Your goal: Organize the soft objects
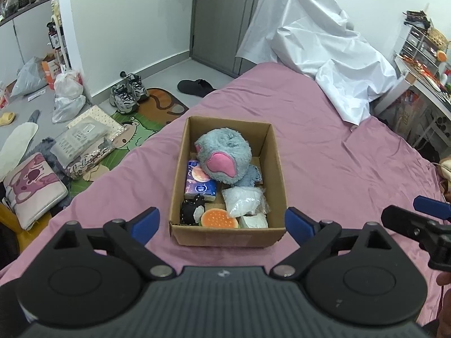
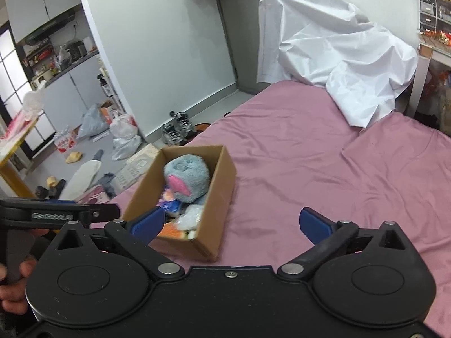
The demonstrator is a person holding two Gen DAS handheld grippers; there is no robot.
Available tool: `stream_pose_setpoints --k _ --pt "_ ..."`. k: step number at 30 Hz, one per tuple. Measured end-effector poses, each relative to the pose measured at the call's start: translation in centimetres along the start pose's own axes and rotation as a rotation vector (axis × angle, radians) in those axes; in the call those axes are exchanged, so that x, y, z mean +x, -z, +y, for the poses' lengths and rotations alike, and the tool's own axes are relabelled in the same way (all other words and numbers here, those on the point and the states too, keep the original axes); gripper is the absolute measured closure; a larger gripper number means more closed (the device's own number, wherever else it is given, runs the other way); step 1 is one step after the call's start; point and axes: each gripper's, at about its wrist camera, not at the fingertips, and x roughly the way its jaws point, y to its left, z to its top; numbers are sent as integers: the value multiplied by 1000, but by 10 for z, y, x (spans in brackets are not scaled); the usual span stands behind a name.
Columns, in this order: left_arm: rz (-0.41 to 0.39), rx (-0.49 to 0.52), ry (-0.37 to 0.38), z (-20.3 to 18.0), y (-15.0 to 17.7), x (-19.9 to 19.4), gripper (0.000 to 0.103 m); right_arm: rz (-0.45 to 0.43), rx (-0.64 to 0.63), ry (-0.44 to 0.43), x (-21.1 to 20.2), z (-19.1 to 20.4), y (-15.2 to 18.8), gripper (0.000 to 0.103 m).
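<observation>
On the bed, left side: left gripper (image 1: 222,221) hangs just short of the near wall of the cardboard box (image 1: 229,235), jaws spread wide, nothing between them
Box contents, left to right: black toy (image 1: 191,209) and tissue pack (image 1: 200,181) by the left wall, orange burger toy (image 1: 220,218) at the near wall, grey plush (image 1: 222,152) heaped over the middle, clear plastic bag (image 1: 243,201) and white block (image 1: 253,221) toward the right
Box axis: long side runs away from the left gripper, which lines up with it; judged nearer of the two
Right side: right gripper (image 2: 231,224) points at bare pink sheet (image 2: 324,169), the box lying left of its line; jaws fully apart and empty
Obstacles: white cover (image 1: 315,56) far up the bed, well apart; the two grippers sit close beside each other
Judgement: soft things look gathered in already
</observation>
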Motion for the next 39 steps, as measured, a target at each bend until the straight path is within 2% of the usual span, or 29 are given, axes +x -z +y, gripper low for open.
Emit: stream_pose_setpoints --k 11,30,39 --pt "-18 18 36 -2 14 -27 5 1 29 49 -30 8 16 0" --pt "-61 40 54 5 32 -67 0 -103 15 104 -77 32 27 0" --pt "-62 50 66 8 38 -75 0 -111 19 119 -85 38 31 0"
